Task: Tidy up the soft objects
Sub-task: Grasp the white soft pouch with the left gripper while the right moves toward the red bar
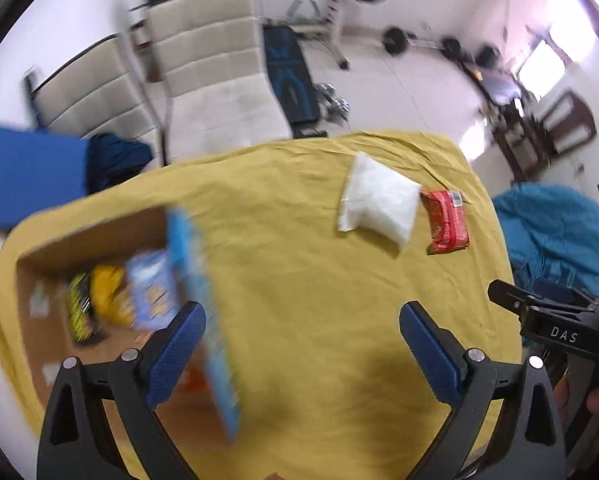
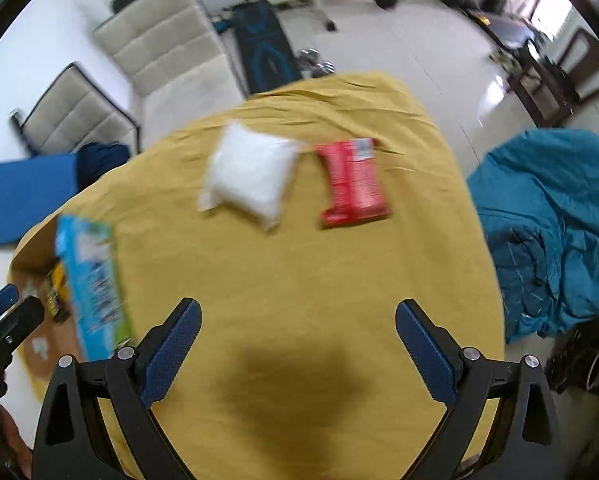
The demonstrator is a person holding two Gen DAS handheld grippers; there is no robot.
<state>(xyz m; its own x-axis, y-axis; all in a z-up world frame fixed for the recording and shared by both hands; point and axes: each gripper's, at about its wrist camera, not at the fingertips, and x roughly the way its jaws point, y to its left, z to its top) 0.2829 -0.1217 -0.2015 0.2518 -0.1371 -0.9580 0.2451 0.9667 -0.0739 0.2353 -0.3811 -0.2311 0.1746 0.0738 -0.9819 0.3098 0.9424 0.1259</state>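
White pouch (image 2: 251,174) lies well ahead of right gripper (image 2: 298,340) jaws (spread, empty).

from my left wrist view the worktop (image 1: 299,280) fills the middle. a cardboard box (image 1: 99,240) sits on its left end, with a few packets (image 1: 111,296) lying inside. a flat pack (image 1: 203,300) stands tilted at the box's right wall; i cannot tell whether it touches. far right on the worktop a pillow-like pouch (image 1: 375,200) lies with a wrapped packet (image 1: 445,220) touching its right corner. both are well apart from the box. two chairs (image 1: 215,72) stand behind the worktop on the left, a weight bench (image 1: 287,72) to their right. a draped cloth (image 2: 551,220) sits right of the worktop.
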